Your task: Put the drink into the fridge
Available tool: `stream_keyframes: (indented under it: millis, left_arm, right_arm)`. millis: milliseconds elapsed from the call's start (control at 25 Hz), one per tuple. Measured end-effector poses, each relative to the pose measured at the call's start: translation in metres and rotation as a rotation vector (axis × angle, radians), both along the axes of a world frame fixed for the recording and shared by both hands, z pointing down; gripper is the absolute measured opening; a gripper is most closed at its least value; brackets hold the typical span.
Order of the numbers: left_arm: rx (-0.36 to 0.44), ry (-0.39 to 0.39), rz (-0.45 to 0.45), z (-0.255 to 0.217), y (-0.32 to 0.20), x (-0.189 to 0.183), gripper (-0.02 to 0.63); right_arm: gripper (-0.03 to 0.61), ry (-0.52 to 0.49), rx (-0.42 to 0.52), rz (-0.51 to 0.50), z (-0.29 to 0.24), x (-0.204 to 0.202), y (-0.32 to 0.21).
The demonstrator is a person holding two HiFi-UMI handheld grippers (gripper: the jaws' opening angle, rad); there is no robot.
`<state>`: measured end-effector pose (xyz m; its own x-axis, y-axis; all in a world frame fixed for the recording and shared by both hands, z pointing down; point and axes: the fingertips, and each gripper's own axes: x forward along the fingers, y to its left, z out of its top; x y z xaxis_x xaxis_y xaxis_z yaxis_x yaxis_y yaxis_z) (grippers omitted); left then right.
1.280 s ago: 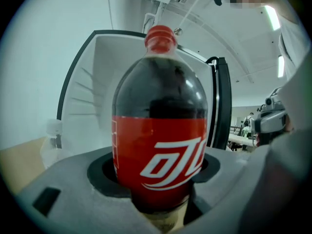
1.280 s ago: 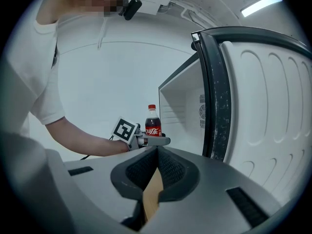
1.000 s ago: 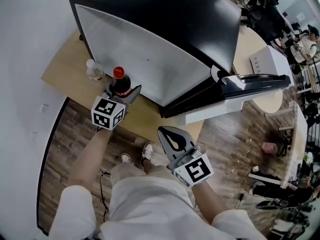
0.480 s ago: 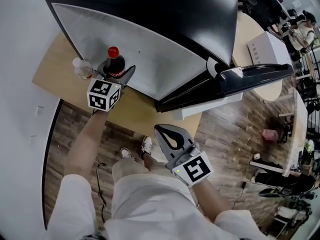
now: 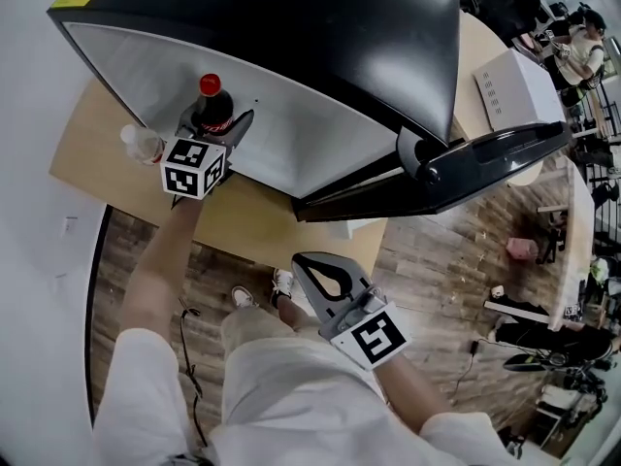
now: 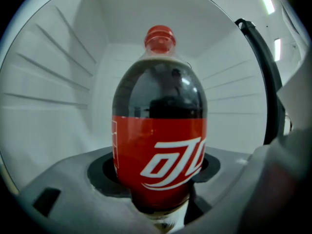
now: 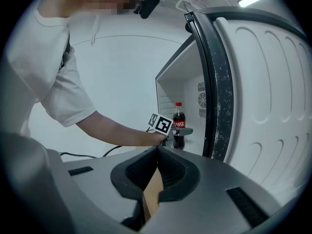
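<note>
A cola bottle (image 6: 158,130) of clear, glossy plastic holds dark liquid and has a shiny red label and a red plastic cap. The fridge (image 5: 320,27) is glossy black outside and smooth white moulded plastic inside. The table (image 5: 247,221) is pale matt wood, and the floor (image 5: 437,260) is brown wood-look planks. The left gripper (image 5: 215,129) and right gripper (image 5: 320,272) are matt grey plastic with black pads. The person's shorts (image 5: 291,386) are pale cloth.

In your left gripper view, the cola bottle's (image 6: 158,130) base is hidden behind the left gripper's (image 6: 158,168) jaws. In the head view, the marker cube (image 5: 193,167) covers the bottle's lower body and part of 1 small clear bottle (image 5: 141,144) by the table's (image 5: 87,158) left edge. The fridge's (image 5: 320,27) inside is hidden there.
</note>
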<state>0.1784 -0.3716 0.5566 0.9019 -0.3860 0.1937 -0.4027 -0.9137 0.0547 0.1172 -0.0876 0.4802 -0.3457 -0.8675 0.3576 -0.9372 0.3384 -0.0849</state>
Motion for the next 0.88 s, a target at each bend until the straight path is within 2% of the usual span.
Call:
stream_keyframes:
  millis: [520,680,880]
  left_arm:
    - [0.018,0.029,-0.010,0.000,-0.032,0.025,0.316]
    - [0.058,0.070,-0.030,-0.004,-0.037,0.024,0.318]
    - [0.076,0.070,-0.025,-0.005,-0.034,0.025,0.318]
  right_arm:
    - [0.000,-0.023,-0.049,0.054,0.014,0.017,0.001]
    - [0.000,-0.029,-0.052,0.072,0.014,0.022,0.002]
    - [0.000,-0.031,-0.044,0.088,0.011,0.028,0.003]
